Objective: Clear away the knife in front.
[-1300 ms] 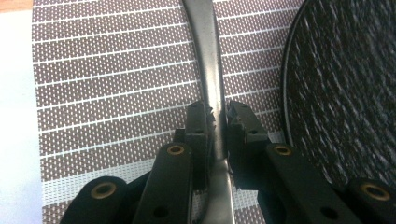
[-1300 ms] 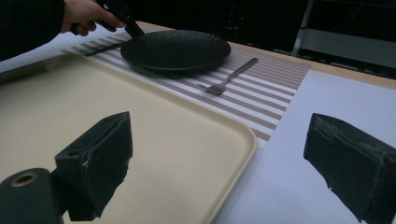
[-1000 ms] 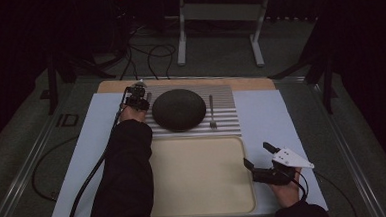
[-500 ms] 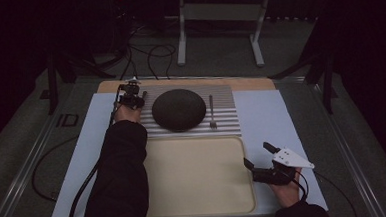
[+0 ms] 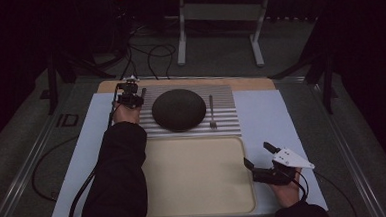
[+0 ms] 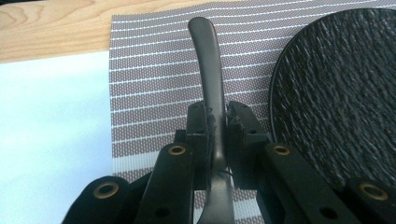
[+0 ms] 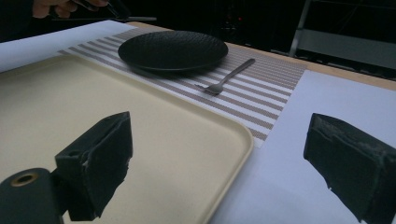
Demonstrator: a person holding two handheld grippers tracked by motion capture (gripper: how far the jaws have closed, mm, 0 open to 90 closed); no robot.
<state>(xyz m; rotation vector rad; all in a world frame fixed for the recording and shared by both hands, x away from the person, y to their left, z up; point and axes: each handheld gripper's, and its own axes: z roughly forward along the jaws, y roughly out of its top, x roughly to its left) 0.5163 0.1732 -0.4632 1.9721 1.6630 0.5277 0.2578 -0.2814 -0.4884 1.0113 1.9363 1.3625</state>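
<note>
While left gripper (image 6: pixel 215 126) clamps dark utensil (image 6: pixel 210 79) over striped mat (image 6: pixel 154 84); right gripper (image 5: pixel 261 155) gapes beside tray (image 5: pixel 193 153).

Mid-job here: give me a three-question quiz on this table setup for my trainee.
1. True or false: the left tool is shut on a dark utensil handle.
2. Where does the fork lie?
A. on the cream tray
B. on the striped placemat, right of the black plate
C. on the plate
3. Fill in: the right tool has its jaws ____, beside the cream tray.

Key
1. True; the handle runs between its pads.
2. B; the striped placemat bears both the fork and the black plate.
3. open, with nothing between them.
</note>
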